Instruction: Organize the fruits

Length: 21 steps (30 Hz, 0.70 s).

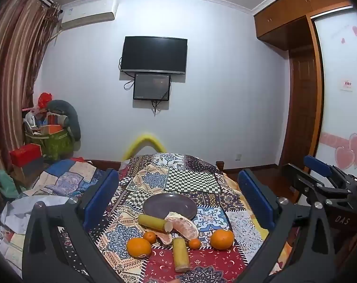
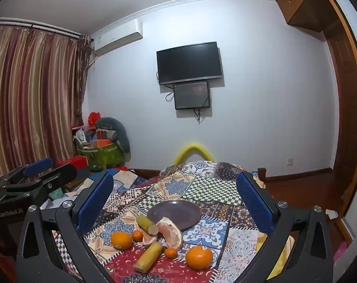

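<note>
fingers: left gripper (image 1: 178,195) spread wide, blue pads apart, nothing between them; right gripper (image 2: 176,200) likewise spread wide and holding nothing. both hover above the near end of the patchwork bedspread (image 1: 190,179), apart from the fruit.

landmark: dark round plate (image 1: 170,205), lying flat on the bedspread, nothing in it.

items, placed from the plate:
- peeled pomelo piece (image 1: 184,227), at the plate's near rim, touching or overlapping it.
- green-yellow sugarcane stick (image 1: 152,221), just left of the pomelo, its cut end against it.
- second sugarcane stick (image 1: 181,254), nearer than the pomelo, pointing toward the camera.
- large orange (image 1: 138,247), near-left of the plate.
- large orange (image 1: 222,239), near-right of the plate.
- small tangerine (image 1: 150,237), between the left orange and a loose piece of peel (image 1: 165,237).
- small tangerine (image 1: 194,243), just right of the second stick.

background: wall-mounted television (image 1: 153,55), well beyond the plate.
</note>
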Each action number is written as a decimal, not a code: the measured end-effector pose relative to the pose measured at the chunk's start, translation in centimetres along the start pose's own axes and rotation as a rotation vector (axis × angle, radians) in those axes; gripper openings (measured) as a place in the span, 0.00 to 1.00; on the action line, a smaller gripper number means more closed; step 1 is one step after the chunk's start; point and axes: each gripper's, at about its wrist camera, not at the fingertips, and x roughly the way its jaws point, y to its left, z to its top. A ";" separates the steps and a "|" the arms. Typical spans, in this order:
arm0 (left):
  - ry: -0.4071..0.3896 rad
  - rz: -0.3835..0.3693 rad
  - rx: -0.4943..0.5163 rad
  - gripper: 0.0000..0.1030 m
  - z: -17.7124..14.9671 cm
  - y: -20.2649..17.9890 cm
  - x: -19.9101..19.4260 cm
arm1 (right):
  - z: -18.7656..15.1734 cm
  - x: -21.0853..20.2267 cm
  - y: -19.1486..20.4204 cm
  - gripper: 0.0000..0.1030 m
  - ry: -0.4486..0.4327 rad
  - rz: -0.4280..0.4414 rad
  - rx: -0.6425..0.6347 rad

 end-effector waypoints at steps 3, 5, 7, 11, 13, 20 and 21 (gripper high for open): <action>0.009 -0.006 -0.003 1.00 -0.1 0.0 0.1 | 0.0 0.0 0.0 1.00 -0.003 0.002 -0.004; 0.015 -0.004 -0.003 1.00 -0.1 -0.1 0.2 | 0.1 0.0 0.0 1.00 -0.003 0.001 -0.002; -0.002 -0.005 -0.027 1.00 0.0 0.9 -0.1 | 0.1 0.0 0.0 1.00 -0.003 0.001 -0.001; 0.010 -0.001 -0.010 1.00 0.3 0.5 -0.1 | 0.2 -0.1 0.1 1.00 -0.004 0.000 0.000; 0.009 -0.001 -0.009 1.00 0.2 0.7 0.0 | 0.3 -0.1 0.1 1.00 -0.005 0.002 0.001; -0.001 -0.004 -0.006 1.00 0.0 0.3 0.0 | 0.1 -0.1 -0.2 1.00 -0.009 0.000 0.002; -0.005 -0.004 -0.004 1.00 0.0 0.2 0.0 | 0.2 -0.4 -0.1 1.00 -0.010 -0.001 0.001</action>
